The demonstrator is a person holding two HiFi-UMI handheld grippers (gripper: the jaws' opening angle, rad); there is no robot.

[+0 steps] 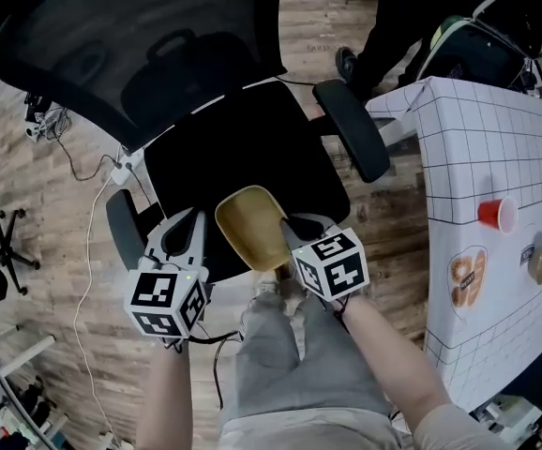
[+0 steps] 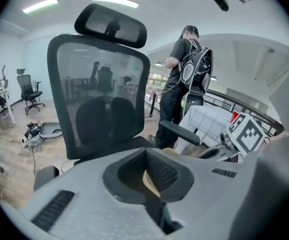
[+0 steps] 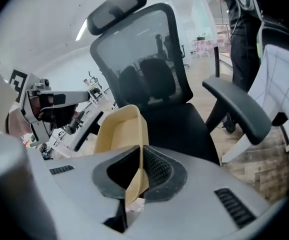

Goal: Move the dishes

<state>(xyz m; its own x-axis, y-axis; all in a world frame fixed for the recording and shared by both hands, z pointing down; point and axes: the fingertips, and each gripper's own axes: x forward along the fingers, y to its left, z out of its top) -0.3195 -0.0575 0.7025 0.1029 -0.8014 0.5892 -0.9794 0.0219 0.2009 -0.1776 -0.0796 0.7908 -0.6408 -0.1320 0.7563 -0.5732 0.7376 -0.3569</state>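
A tan, square-sided dish (image 1: 250,223) hangs over the seat of a black office chair (image 1: 243,139). My right gripper (image 1: 290,240) is shut on the dish's right rim; in the right gripper view the dish (image 3: 117,129) stands on edge with its wall pinched between the jaws of the right gripper (image 3: 141,165). My left gripper (image 1: 199,221) is at the dish's left rim. In the left gripper view a tan sliver of the dish (image 2: 153,183) sits between the closed jaws of the left gripper (image 2: 147,176).
A table with a white grid cloth (image 1: 477,157) stands to the right, bearing a red cup (image 1: 496,214) and a donut-coloured item (image 1: 466,277). The chair's armrests (image 1: 351,129) flank the seat. A person (image 2: 184,79) stands behind the chair. Cables lie on the wooden floor (image 1: 83,279).
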